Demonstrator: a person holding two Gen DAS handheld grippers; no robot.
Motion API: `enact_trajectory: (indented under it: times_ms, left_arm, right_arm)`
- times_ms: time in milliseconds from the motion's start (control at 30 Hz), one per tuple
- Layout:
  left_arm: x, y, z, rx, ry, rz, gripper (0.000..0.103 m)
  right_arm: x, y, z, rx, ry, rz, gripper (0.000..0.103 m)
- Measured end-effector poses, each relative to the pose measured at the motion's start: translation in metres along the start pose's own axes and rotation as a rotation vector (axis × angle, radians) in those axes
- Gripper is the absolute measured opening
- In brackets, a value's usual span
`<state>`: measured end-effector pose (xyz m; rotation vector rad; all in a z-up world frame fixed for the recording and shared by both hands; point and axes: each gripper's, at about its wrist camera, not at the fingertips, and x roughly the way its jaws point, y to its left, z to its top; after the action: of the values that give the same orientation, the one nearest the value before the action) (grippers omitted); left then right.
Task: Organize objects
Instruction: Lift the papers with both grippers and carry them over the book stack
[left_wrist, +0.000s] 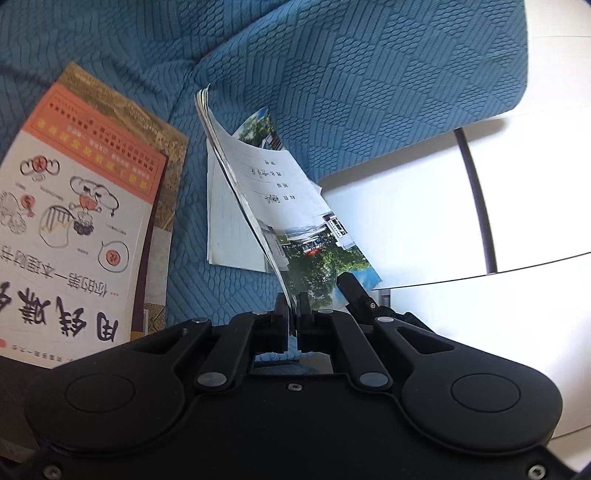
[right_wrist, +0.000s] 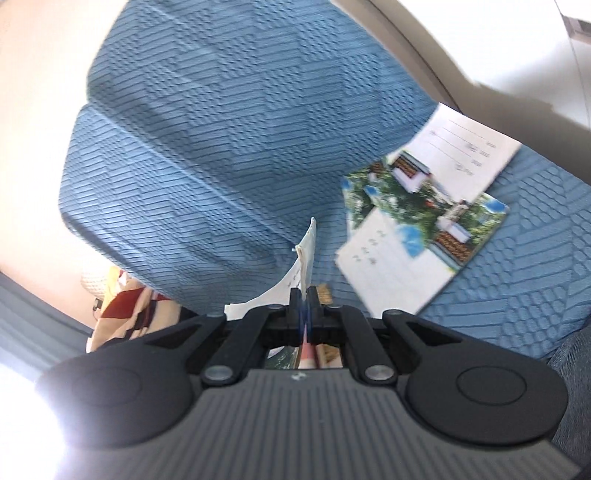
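Notebook (edge-on) between left fingers

A thin photo-covered notebook stands on edge, lifted off the blue cushion, with two matching notebooks lying flat far right.

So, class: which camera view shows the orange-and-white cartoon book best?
The left wrist view: the orange-and-white cartoon book lies along its left side on the blue sofa, cover drawings and title readable. The right wrist view does not show it clearly.
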<state>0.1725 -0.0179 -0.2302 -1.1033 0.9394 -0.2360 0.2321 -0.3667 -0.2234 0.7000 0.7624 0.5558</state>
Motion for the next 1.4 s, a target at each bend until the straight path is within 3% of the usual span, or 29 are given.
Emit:
enact_trajectory:
  times_ms: [367,633,900,1233,1400]
  left_arm:
    - [-0.083,-0.013,0.032,0.042,-0.108,-0.042,0.003]
    - [-0.128,0.002,0.045,0.064,-0.171,-0.024,0.003]
    - [-0.138,0.04,0.046,0.028,-0.168,0.005,0.004]
    - [-0.122,0.097,0.037,-0.058,-0.138,0.058,0.004]
    - [-0.114,0.108,0.033,-0.071,-0.146,0.104,0.004]
  right_arm:
    - [0.001,0.087,-0.005,-0.09,-0.017,0.072,0.004]
    - [0.016,0.122,-0.026,-0.132,0.005,0.094,0.004]
    - [0.033,0.118,-0.06,-0.141,0.048,0.048,0.005]
    - [0.057,0.089,-0.103,-0.131,0.113,-0.041,0.005]
    - [0.065,0.075,-0.117,-0.107,0.136,-0.07,0.005]
